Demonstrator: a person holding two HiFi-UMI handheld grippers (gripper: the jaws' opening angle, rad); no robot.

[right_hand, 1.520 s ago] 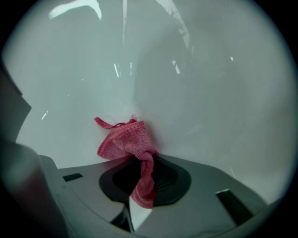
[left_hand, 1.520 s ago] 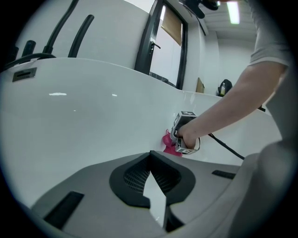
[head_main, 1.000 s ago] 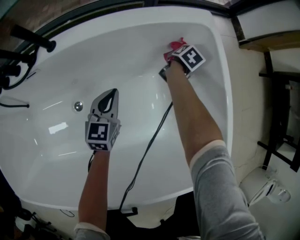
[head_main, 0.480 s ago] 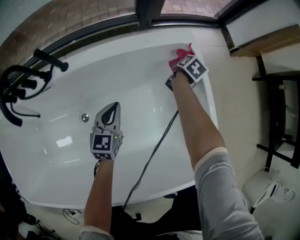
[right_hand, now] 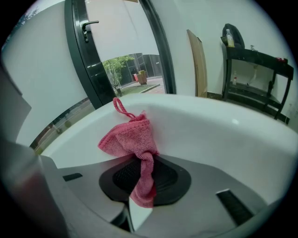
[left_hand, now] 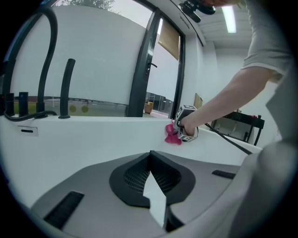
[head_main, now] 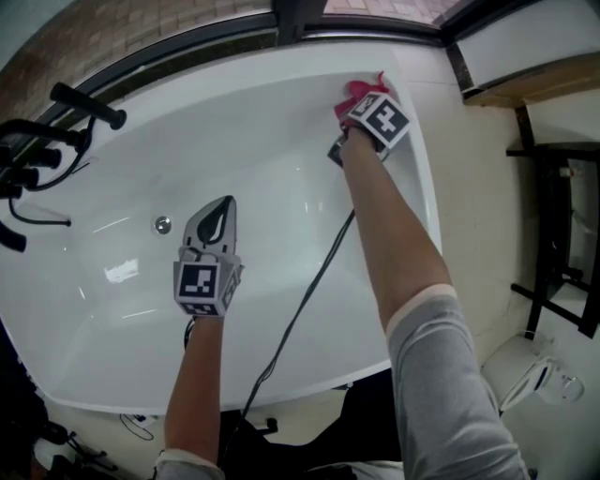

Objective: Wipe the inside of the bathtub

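Note:
The white bathtub (head_main: 112, 309) fills the head view. My right gripper (head_main: 361, 94) is shut on a pink cloth (head_main: 354, 92) and presses it against the tub's inner wall at the far right end, just under the rim. In the right gripper view the pink cloth (right_hand: 132, 142) bunches between the jaws against the white bathtub wall (right_hand: 223, 135). My left gripper (head_main: 217, 211) hovers over the tub's middle, shut with nothing in it. From the left gripper view the pink cloth (left_hand: 172, 135) and the right gripper (left_hand: 185, 125) show far ahead.
A round drain (head_main: 163, 224) sits in the tub floor left of my left gripper. Black tap fittings and a hand shower (head_main: 56, 122) stand on the left rim. A black cable (head_main: 305, 291) trails across the tub. A black rack (head_main: 562, 225) stands to the right, a window frame (head_main: 291, 19) behind.
My right gripper and the cloth have shifted slightly along the far right wall, near the rim. The left gripper has kept its place over the middle.

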